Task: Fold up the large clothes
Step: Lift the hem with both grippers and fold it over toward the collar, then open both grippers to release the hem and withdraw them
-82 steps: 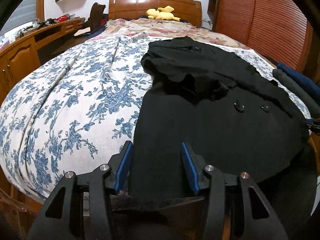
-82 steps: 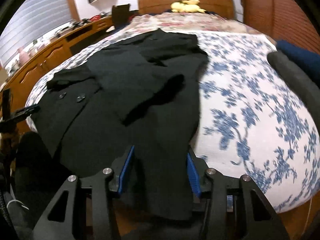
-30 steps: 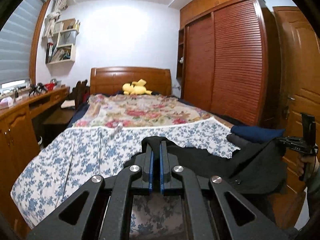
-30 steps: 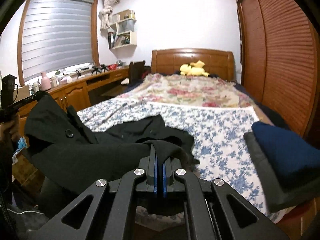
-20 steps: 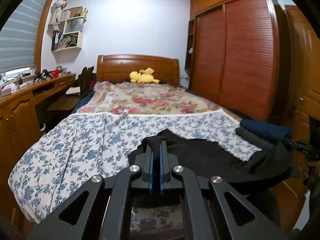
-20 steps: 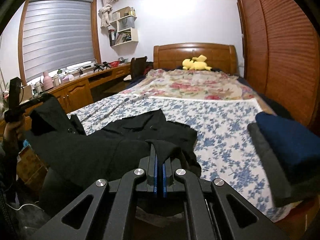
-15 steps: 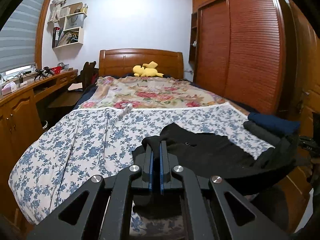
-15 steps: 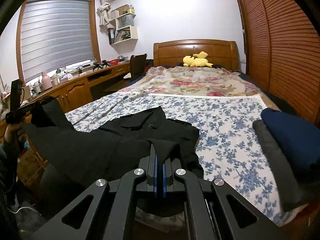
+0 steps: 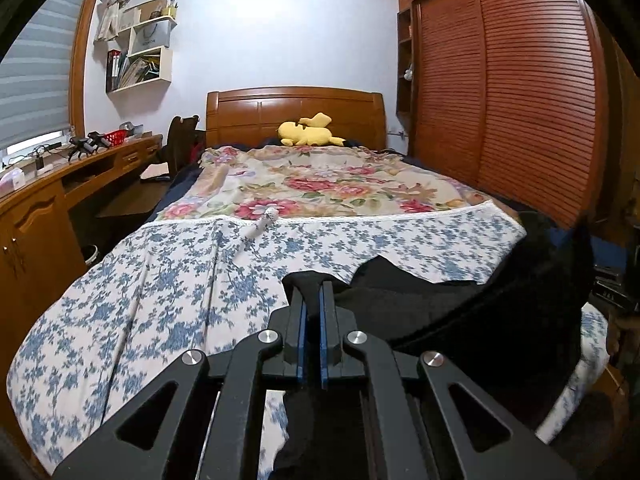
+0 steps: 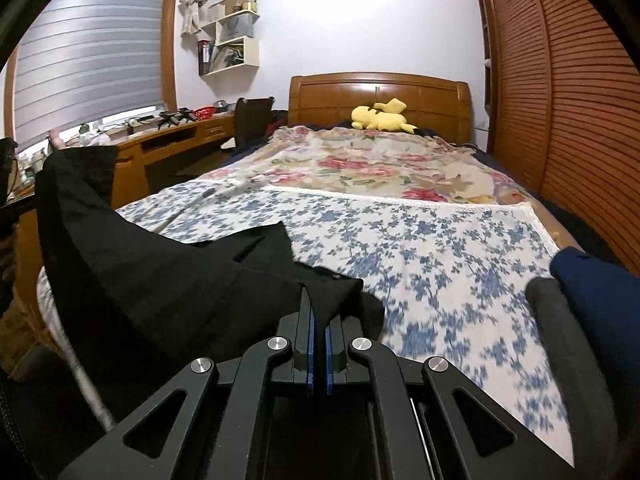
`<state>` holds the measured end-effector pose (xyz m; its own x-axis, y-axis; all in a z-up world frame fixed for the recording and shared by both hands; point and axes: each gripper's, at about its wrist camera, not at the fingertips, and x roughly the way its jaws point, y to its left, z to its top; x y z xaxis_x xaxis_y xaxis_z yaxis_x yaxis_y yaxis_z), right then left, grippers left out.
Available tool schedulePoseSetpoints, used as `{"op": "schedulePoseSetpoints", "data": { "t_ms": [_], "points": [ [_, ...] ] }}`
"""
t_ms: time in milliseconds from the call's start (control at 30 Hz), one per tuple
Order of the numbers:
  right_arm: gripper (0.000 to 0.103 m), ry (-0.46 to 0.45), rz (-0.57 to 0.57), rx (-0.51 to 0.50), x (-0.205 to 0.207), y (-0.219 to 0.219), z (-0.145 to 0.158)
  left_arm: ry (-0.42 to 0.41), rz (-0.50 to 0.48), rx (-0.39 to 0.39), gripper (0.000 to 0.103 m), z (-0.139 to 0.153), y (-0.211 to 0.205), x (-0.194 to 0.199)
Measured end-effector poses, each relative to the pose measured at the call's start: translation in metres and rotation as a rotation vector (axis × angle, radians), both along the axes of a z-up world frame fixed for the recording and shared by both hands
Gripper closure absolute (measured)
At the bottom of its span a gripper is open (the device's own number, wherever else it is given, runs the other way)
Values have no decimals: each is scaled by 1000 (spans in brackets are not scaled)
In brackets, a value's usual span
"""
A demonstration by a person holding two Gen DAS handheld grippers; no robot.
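**Black coat held up at both corners above the bed**

Here the left gripper (image 9: 312, 292) has its jaws pressed together on an edge of the black coat (image 9: 460, 312), and the right gripper (image 10: 318, 312) is likewise clamped on another edge of it. The coat hangs between the two, lifted over the near end of the blue-flowered sheet (image 9: 160, 288), with its far part lying on the sheet. Beside it on the right sit a folded navy garment (image 10: 600, 300) and a grey one (image 10: 560, 320). A yellow plush toy (image 9: 308, 132) rests against the wooden headboard (image 9: 296, 108).
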<state>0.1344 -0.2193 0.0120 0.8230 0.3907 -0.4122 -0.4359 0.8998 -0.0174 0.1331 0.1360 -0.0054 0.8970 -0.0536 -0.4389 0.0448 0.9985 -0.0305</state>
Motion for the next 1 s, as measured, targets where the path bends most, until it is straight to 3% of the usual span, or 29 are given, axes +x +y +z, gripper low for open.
{"op": "schedulePoseSetpoints", "data": {
  "t_ms": [200,433,567,667,800,933,1000],
  "points": [
    [100,26,-42,-8,43,19,-7,12,30,-8,97,-13,4,40],
    [100,37,-74,96,79,39,-7,-5,53,-9,97,-29,1,76],
    [100,76,-77,38,89,52,-20,7,50,-8,97,-36,1,90],
    [100,101,-88,24,96,57,-18,11,46,-40,97,-42,4,94],
    [99,118,-97,2,99,65,-13,48,56,-21,94,-47,-1,102],
    [91,109,-108,3,104,69,-8,57,63,-2,94,-52,-3,101],
    [80,84,-119,15,103,66,-3,59,56,-2,86,-52,-3,100]
  ]
}}
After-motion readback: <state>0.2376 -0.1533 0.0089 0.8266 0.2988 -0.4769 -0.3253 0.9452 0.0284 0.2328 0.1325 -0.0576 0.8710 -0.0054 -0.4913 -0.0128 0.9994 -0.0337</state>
